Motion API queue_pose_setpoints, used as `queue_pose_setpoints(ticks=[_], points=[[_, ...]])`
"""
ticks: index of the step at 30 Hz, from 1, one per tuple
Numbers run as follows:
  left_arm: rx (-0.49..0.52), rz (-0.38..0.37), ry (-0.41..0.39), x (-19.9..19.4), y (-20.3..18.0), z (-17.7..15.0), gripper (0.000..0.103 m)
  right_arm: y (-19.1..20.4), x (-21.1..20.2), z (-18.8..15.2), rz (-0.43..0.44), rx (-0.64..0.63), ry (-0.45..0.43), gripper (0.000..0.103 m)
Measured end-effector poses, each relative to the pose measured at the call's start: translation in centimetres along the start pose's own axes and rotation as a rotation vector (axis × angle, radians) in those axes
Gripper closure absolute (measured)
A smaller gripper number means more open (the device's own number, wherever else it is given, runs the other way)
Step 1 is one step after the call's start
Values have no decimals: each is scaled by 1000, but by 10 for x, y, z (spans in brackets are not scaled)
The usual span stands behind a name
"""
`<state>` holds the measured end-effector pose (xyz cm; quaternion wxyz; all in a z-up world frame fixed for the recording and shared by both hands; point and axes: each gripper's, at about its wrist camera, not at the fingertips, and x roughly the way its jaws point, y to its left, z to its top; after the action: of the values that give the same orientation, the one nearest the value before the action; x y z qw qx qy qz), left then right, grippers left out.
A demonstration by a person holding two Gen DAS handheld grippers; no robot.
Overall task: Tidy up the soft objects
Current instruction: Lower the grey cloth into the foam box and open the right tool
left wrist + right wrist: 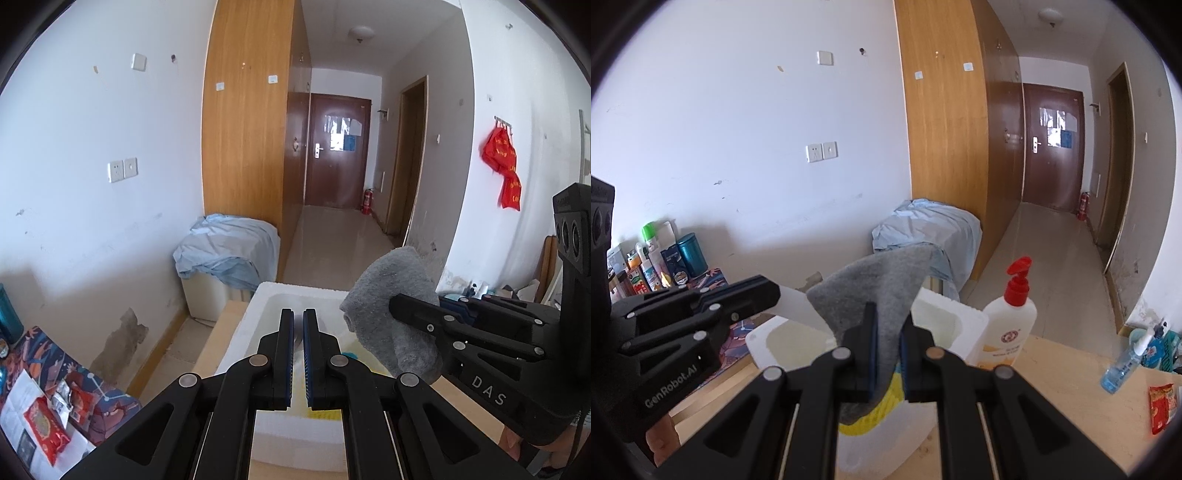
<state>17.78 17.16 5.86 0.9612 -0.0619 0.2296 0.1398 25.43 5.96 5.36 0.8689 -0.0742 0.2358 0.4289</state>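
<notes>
In the left wrist view, a patterned cloth (pixel 74 373) with red snack packets (pixel 46 430) lies at about eight o'clock, under a teal canister (pixel 7 314) at the frame's left edge. Toward ten o'clock of the foam box, a low unit draped in a pale blue sheet (pixel 227 247) stands against the wooden wardrobe (pixel 245 110). At the centre, the left gripper (pixel 298 332) has its fingers (pixel 286 354) drawn together with only a thin slit between the blue pads – nothing is in them. They hang over the open white foam box (pixel 255 325), which sits on the light wooden surface (pixel 221 332).

At three o'clock of those fingers, the right gripper (pixel 402 302) comes in from the right, clamped on a grey sock (pixel 391 306) that droops over the box's right side.

From the right wrist view, the left gripper (pixel 768 286) shows at nine o'clock, with bottles and cartons (pixel 653 258) beyond it by the wall. In the middle, the right gripper (pixel 888 332) is nearly closed – its fingers (pixel 870 350) pinch the grey sock (pixel 875 291), whose free end stands up above them while the rest hangs below, above something yellow (pixel 882 406) in the foam box (pixel 960 317). At two o'clock of the fingers stands a white pump bottle with a red top (pixel 1008 321), just beside the box. Further right, a clear blue spray bottle (pixel 1123 365) lies tilted on the surface (pixel 1063 387), and a red packet (pixel 1161 408) sits at four o'clock.
</notes>
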Motion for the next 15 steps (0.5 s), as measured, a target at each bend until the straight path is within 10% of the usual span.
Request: queue_pose_setpoints(ticks=[15], points=[[4,14,22,20,-1,2,98,-4,21,3,2,8,23,90]])
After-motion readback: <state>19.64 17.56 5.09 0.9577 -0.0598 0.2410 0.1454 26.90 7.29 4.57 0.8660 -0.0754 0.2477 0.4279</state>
